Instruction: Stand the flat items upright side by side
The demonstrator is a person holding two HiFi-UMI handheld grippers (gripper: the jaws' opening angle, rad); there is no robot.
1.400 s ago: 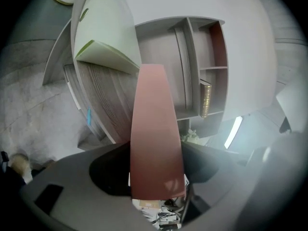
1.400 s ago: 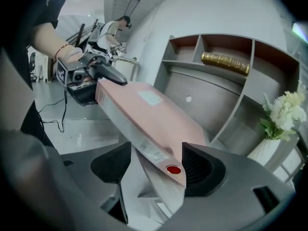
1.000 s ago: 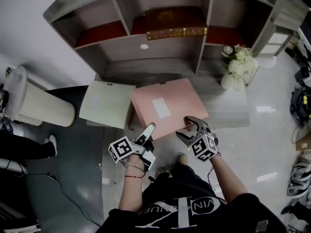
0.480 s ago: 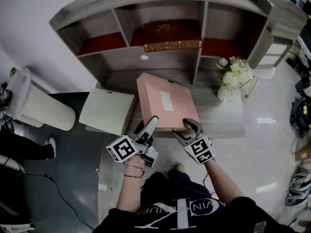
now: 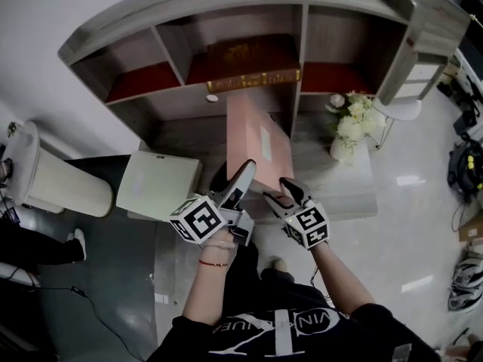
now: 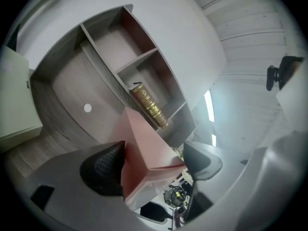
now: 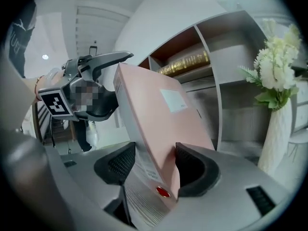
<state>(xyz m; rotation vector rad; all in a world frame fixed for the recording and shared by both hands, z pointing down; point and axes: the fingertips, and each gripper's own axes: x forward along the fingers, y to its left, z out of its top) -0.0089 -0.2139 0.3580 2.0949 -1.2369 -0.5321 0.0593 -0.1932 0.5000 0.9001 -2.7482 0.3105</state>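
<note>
Far left: pale green flat cardboard box (image 5: 155,183), flat on the grey wooden desk (image 5: 339,183), same spot as a second ago, untouched. Next: left gripper (image 5: 240,183), jaws wide, wider than a second ago, straddling the near corner of the pink flat box (image 5: 260,138); one pad against the box's left face, the other off it, so propping rather than clamping. Pink flat box itself: flat on the desk a second ago, half raised a moment later, now up on its long edge at desk centre, not quite vertical, labelled face turned to the right, far end below the shelf compartment with the gilt-edged book (image 5: 253,78). Right gripper (image 7: 153,170): jaws closing on the box's near bottom edge, pads on both faces, carrying the tilt. Far right: white flower vase (image 5: 347,123), well clear. Judged for the task: first item almost stood up, still to be settled on its edge without tipping on release; pale green box not yet started, to go upright beside the pink one.
</note>
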